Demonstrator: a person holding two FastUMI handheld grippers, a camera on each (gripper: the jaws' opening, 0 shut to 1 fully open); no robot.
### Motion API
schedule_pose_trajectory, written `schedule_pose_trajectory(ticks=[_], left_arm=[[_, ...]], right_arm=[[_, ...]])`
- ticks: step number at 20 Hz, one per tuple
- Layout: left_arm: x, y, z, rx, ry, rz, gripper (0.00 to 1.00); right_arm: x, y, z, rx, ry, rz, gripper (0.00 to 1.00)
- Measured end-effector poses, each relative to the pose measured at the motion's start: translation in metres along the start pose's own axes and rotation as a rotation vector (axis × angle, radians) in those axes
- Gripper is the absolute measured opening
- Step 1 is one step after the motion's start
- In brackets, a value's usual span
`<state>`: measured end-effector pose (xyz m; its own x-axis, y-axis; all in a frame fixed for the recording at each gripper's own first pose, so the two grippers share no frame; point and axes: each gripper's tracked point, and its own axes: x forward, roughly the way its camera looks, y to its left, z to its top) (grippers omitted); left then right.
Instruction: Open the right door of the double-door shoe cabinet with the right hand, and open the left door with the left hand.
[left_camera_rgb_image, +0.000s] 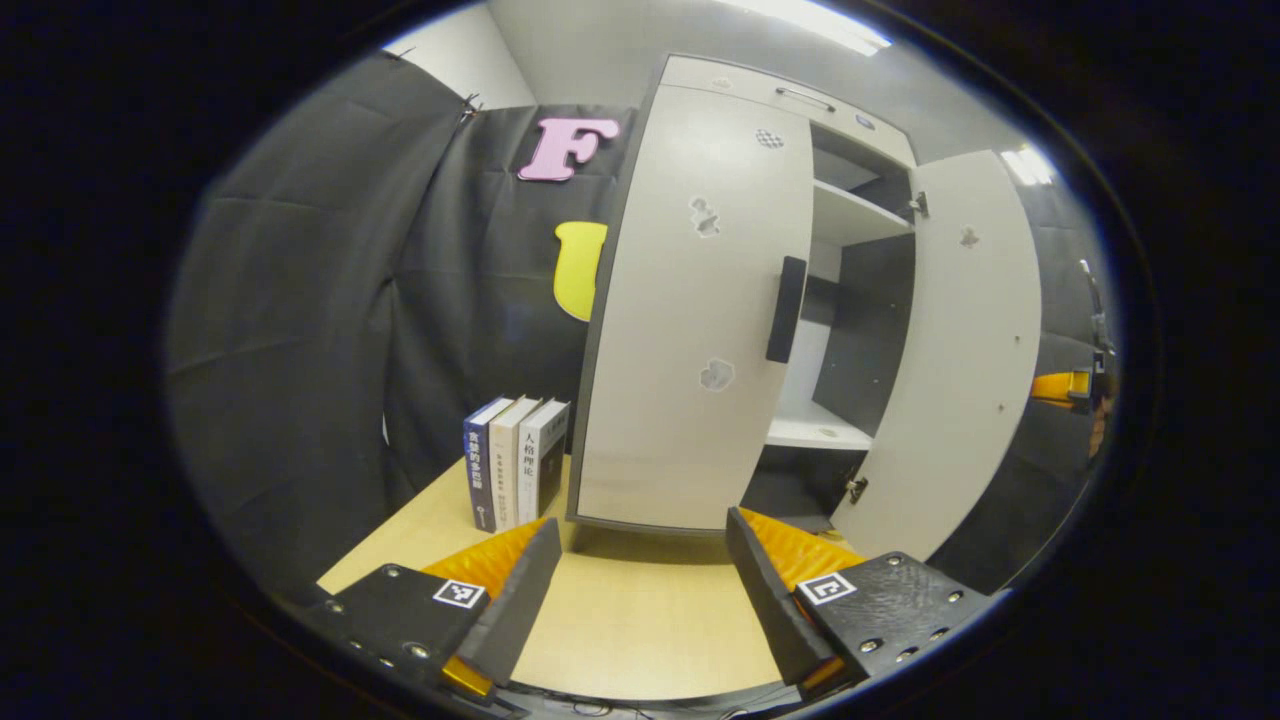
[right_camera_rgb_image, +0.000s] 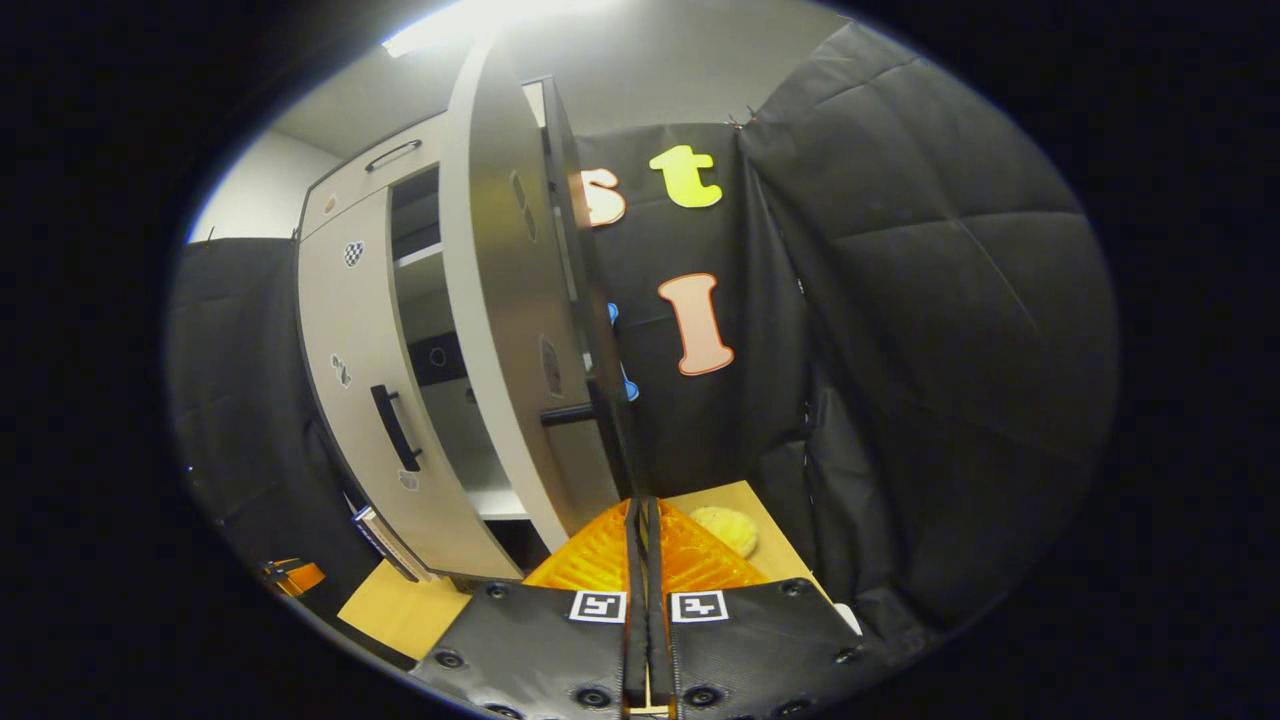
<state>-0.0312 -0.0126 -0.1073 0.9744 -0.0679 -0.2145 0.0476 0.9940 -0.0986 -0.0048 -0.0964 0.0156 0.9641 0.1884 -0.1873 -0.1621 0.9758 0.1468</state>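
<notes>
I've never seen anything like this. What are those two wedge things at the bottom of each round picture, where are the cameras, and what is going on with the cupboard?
There is no robot here: a person holds a two-finger gripper in each hand, and a fisheye camera rides on each one, looking along its fingers.

In the left gripper view, the left gripper is open and holds nothing. Ahead stands the shoe cabinet on a wooden table. Its left door, with a dark handle, looks closed or nearly so; the right door is swung open, showing shelves. Three books stand beside the cabinet.

In the right gripper view, the right gripper is shut, close to the open right door's edge; whether it pinches anything is unclear. A yellow round object lies on the table.
</notes>
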Motion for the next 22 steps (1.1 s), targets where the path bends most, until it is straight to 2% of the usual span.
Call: schedule_pose_trajectory(ticks=[1, 9, 10, 12, 13, 14, 15, 16, 17, 19, 20, 21, 22], left_arm=[[0.005, 0.001, 0.004, 0.006, -0.002, -0.01, 0.97], [0.056, -0.012, 0.057, 0.085, -0.077, -0.112, 0.99], [0.062, -0.017, 0.065, 0.088, -0.09, -0.127, 0.97], [0.075, -0.032, 0.081, 0.092, -0.111, -0.159, 0.99], [0.082, -0.04, 0.09, 0.087, -0.122, -0.175, 0.97], [0.089, -0.049, 0.099, 0.075, -0.133, -0.193, 0.97], [0.095, -0.059, 0.108, 0.061, -0.142, -0.212, 0.99], [0.103, -0.067, 0.116, 0.052, -0.151, -0.228, 0.99], [0.109, -0.075, 0.125, 0.051, -0.163, -0.237, 0.99], [0.12, -0.087, 0.141, 0.065, -0.185, -0.235, 0.98], [0.126, -0.093, 0.147, 0.066, -0.19, -0.232, 0.98], [0.131, -0.1, 0.153, 0.063, -0.195, -0.229, 0.96], [0.137, -0.106, 0.16, 0.062, -0.201, -0.227, 0.96]], right_arm=[[-0.007, -0.007, -0.002, 0.02, 0.0, -0.022, 0.02], [-0.071, -0.074, -0.003, 0.062, -0.038, -0.285, 0.02], [-0.078, -0.08, -0.002, 0.054, -0.047, -0.311, 0.09], [-0.088, -0.09, -0.001, 0.043, -0.056, -0.348, 0.09], [-0.091, -0.096, 0.0, 0.043, -0.06, -0.371, 0.02], [-0.094, -0.105, -0.002, 0.044, -0.064, -0.403, 0.02], [-0.097, -0.113, -0.002, 0.041, -0.068, -0.435, 0.09], [-0.097, -0.124, -0.003, 0.033, -0.072, -0.474, 0.1], [-0.095, -0.134, -0.004, 0.024, -0.07, -0.506, 0.0], [-0.088, -0.146, -0.001, 0.017, -0.073, -0.521, 0.08], [-0.082, -0.152, -0.002, 0.014, -0.076, -0.528, 0.06], [-0.077, -0.158, 0.0, 0.015, -0.081, -0.537, 0.25], [-0.07, -0.165, 0.001, 0.016, -0.093, -0.543, 0.26]])
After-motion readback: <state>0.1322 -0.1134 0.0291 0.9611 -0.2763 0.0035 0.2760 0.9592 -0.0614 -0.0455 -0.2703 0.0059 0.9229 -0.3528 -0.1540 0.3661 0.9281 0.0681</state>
